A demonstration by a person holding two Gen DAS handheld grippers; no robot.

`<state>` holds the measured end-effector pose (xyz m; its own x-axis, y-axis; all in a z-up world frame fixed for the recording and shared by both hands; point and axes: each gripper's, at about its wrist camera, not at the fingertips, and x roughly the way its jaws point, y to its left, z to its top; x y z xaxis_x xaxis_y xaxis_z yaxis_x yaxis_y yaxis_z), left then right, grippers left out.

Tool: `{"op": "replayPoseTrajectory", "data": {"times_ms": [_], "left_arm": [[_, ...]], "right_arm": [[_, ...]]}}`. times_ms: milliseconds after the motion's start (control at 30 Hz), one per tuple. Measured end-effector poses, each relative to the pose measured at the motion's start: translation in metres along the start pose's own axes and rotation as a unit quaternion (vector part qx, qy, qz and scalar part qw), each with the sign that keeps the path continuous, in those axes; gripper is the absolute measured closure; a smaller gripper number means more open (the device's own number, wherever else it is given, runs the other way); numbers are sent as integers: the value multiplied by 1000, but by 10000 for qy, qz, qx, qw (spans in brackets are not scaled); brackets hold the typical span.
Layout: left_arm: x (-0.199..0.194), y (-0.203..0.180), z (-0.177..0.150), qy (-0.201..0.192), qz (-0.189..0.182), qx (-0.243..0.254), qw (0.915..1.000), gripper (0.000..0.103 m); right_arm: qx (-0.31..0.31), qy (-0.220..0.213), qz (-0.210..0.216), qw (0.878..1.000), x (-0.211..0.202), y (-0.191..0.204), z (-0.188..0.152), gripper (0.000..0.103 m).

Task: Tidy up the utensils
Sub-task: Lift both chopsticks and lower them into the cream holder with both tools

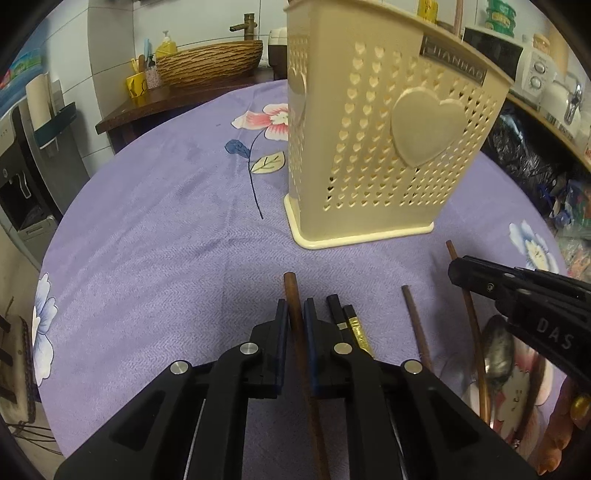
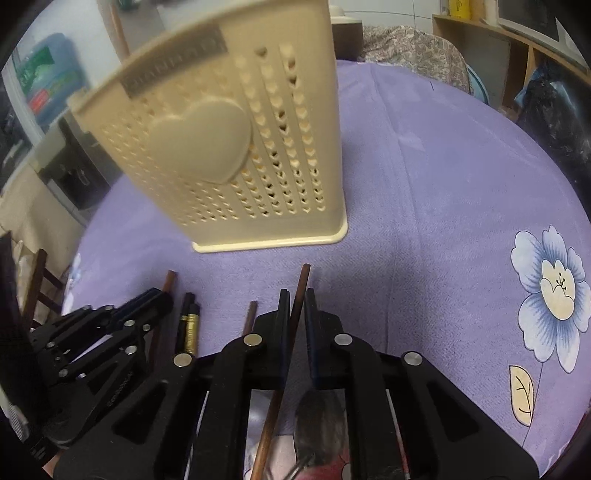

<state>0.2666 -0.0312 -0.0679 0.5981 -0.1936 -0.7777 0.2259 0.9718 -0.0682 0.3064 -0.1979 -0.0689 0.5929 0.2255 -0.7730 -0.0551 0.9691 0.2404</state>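
A cream perforated utensil holder (image 1: 369, 147) (image 2: 229, 147) stands upright on the purple flowered tablecloth (image 1: 147, 240). A brown stick rises from its top (image 1: 459, 14). My left gripper (image 1: 296, 314) is shut on a brown chopstick (image 1: 291, 291) that lies along the cloth and points at the holder. My right gripper (image 2: 297, 306) is shut on a second brown chopstick (image 2: 303, 280), just right of the left one. Between them lie a black-and-gold chopstick pair (image 1: 345, 319) (image 2: 189, 317) and another brown chopstick (image 1: 415, 321) (image 2: 250, 315). A metal spoon (image 1: 498, 350) lies under the right gripper.
A woven basket bowl (image 1: 210, 66) sits on a dark side table behind the round table. At the far right is a shelf with a microwave (image 1: 517, 62), and a water dispenser (image 1: 22, 177) stands at the left. A hand (image 1: 565, 424) holds the right gripper.
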Motion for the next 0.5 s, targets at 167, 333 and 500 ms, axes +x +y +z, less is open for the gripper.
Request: {"op": "replayPoseTrajectory", "data": {"times_ms": [167,333,500], "left_arm": [[-40,6,5,-484,-278,-132,9984,94],[-95,16,11,-1135,-507,-248,9919,94],[-136,20,17,-1658,-591,-246,9841,94]], "right_arm": [[-161,-453,425,9979,-47,0,2,94],[-366,-1045,895,9898,-112,-6,5,95],[-510,-1480,1084,9817,-158,-13,10,97]]}}
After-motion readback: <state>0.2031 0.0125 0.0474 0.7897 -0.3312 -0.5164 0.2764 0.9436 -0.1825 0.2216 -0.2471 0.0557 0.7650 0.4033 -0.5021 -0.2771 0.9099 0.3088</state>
